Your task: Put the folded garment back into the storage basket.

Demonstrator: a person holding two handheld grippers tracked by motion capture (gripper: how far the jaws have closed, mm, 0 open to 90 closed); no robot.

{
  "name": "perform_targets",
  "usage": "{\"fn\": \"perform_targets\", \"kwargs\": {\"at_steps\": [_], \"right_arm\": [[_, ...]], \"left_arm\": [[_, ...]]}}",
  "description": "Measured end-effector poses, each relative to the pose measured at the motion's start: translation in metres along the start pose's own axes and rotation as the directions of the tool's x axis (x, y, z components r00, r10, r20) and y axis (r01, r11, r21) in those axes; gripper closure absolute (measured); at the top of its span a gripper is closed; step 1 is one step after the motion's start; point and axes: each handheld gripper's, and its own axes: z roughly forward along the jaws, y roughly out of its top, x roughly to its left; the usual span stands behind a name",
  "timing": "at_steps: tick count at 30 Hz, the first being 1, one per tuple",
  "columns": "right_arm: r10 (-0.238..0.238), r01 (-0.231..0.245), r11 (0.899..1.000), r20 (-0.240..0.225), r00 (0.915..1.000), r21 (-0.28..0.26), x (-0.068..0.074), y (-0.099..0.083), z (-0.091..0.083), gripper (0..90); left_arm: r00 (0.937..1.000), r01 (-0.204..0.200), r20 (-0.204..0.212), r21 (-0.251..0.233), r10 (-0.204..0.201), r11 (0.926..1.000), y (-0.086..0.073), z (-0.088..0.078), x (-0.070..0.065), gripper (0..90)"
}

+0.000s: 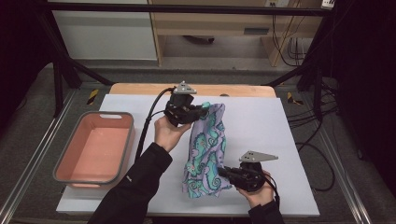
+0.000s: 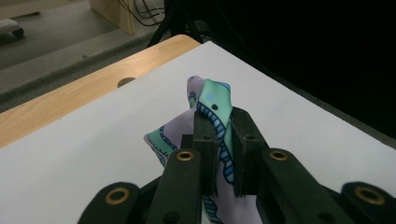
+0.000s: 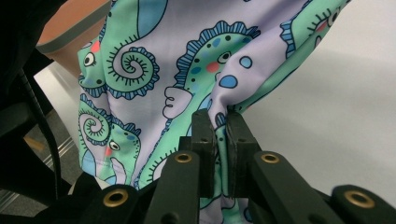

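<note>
Left claw [image 1: 201, 111] and right claw [image 1: 223, 171] each pinch opposite edges of the seahorse cloth [image 1: 208, 149]; bare white mat [image 1: 261, 126] around.

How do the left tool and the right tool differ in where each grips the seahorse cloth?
The left tool pinches the cloth at its far end; the right tool pinches the near end. The left sits near the pink bin; the right is farther away. Both are shut on fabric.

Count: one lilac stretch-fabric cloth with green seahorse print [image 1: 207, 149], centre; one pink plastic tub with grey rim [image 1: 60, 164], 9 o'clock; two black two-jaw grippers, left gripper [image 1: 203, 111] and right gripper [image 1: 223, 171].
</note>
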Motion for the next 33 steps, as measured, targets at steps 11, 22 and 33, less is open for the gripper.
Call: {"fn": "perform_targets", "kwargs": {"at_steps": [11, 22, 33], "right_arm": [[-0.024, 0.024, 1.0, -0.022, 0.9995, -0.021, 0.013, 0.011, 0.008, 84.6], [-0.047, 0.045, 0.998, -0.048, 0.9978, -0.035, 0.028, 0.021, 0.02, 84.6], [-0.069, 0.065, 0.997, -0.071, 0.9951, -0.051, 0.044, 0.03, 0.034, 84.6]], "left_arm": [[0.9999, -0.001, -0.012, -0.009, 0.001, 1.0, 0.001, -0.019, 0.014, 81.7], [0.9993, -0.005, -0.037, -0.007, 0.005, 1.0, -0.002, -0.038, 0.028, 81.7], [0.9973, 0.001, -0.074, -0.006, -0.001, 1.0, -0.005, -0.057, 0.042, 81.7]]}}
